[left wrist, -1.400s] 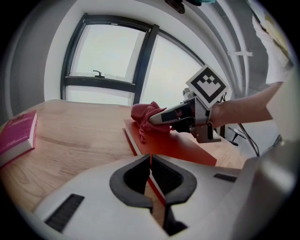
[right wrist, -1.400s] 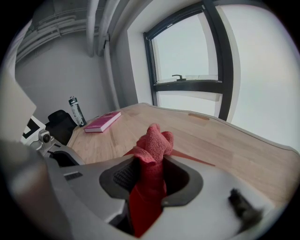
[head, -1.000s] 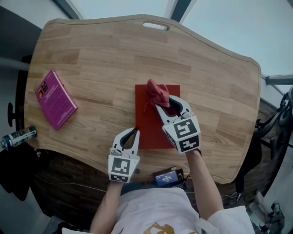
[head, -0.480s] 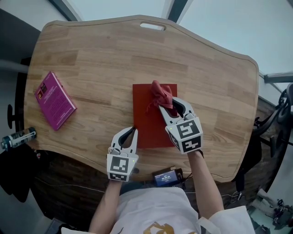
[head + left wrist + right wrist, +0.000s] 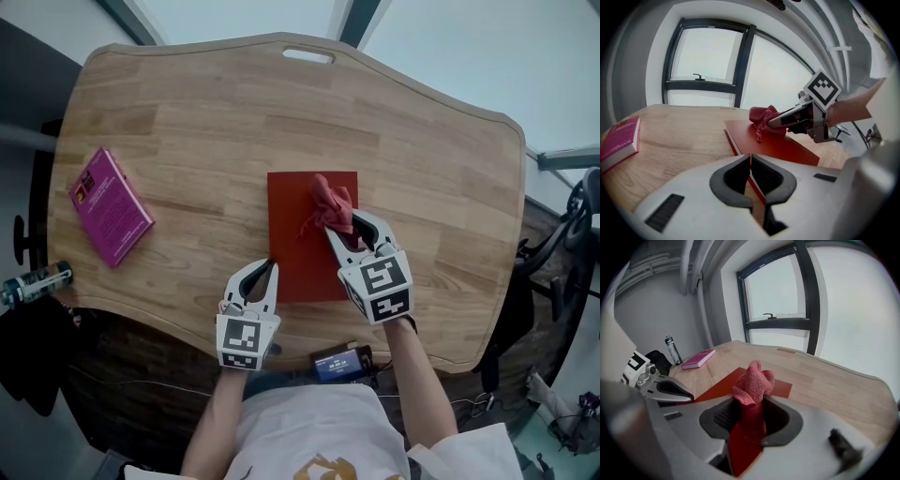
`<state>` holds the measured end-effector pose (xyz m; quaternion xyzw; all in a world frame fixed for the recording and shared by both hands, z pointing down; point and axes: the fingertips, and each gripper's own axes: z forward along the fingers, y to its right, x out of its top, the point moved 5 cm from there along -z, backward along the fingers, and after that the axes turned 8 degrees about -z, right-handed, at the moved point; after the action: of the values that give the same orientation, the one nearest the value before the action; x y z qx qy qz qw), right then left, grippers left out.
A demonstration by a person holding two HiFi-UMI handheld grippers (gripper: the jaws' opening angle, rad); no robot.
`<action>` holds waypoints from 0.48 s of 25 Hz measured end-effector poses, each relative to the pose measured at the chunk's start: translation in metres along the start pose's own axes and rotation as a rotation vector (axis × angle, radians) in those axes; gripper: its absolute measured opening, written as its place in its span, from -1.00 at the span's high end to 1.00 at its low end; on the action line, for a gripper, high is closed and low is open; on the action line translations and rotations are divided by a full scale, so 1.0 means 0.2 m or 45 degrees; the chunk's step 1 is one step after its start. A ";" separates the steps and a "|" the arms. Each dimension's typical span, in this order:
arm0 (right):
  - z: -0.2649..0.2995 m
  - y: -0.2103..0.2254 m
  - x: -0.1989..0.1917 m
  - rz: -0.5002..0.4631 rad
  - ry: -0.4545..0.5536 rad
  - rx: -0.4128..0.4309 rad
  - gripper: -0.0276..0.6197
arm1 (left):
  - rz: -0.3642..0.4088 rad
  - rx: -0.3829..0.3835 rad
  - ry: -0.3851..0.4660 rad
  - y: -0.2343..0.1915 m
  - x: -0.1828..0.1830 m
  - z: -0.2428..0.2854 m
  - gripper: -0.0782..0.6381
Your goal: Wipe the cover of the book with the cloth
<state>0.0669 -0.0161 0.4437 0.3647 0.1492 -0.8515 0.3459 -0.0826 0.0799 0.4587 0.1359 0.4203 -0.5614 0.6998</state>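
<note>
Right gripper, clamped on the red cloth, has dragged it from the 12 o'clock edge of the red book toward its centre; left gripper, jaws together, rests at its 7 o'clock corner; the wipe looks midway.

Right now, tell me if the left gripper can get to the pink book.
Probably yes. The pink book lies alone on the table, off to the left of the left gripper, with nothing between them. Its jaws are together at the red book's near corner, so it would have to open first.

Wood table w/ handle slot, big windows, grey wall.
</note>
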 end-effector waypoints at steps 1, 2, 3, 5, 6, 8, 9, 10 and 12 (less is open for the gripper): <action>-0.01 -0.01 0.00 0.001 -0.002 0.003 0.47 | -0.001 0.000 0.000 0.00 0.00 0.00 0.72; -0.01 -0.02 -0.01 0.002 -0.004 0.008 0.47 | -0.002 0.001 -0.001 0.00 0.00 0.00 0.72; -0.02 -0.03 -0.02 0.003 -0.005 0.013 0.47 | -0.001 0.002 0.000 0.00 0.00 0.00 0.72; -0.03 -0.05 -0.03 0.006 -0.007 0.023 0.47 | -0.001 0.004 0.001 0.00 0.00 0.00 0.72; -0.04 -0.07 -0.04 0.007 -0.008 0.027 0.47 | -0.002 0.005 0.001 0.00 0.00 0.00 0.72; -0.06 -0.09 -0.06 0.011 -0.011 0.036 0.47 | -0.001 0.007 0.001 0.00 0.00 0.00 0.72; -0.07 -0.10 -0.07 0.012 -0.013 0.040 0.47 | 0.000 0.008 0.001 0.00 0.00 0.00 0.72; -0.08 -0.12 -0.08 0.014 -0.014 0.045 0.47 | 0.002 0.009 0.001 0.00 0.00 0.00 0.72; -0.09 -0.14 -0.08 0.012 -0.011 0.047 0.47 | 0.002 0.011 0.003 0.00 0.00 0.00 0.72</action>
<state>0.0652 0.0204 0.4425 0.3681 0.1301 -0.8540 0.3439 -0.0822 0.0799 0.4591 0.1399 0.4185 -0.5626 0.6991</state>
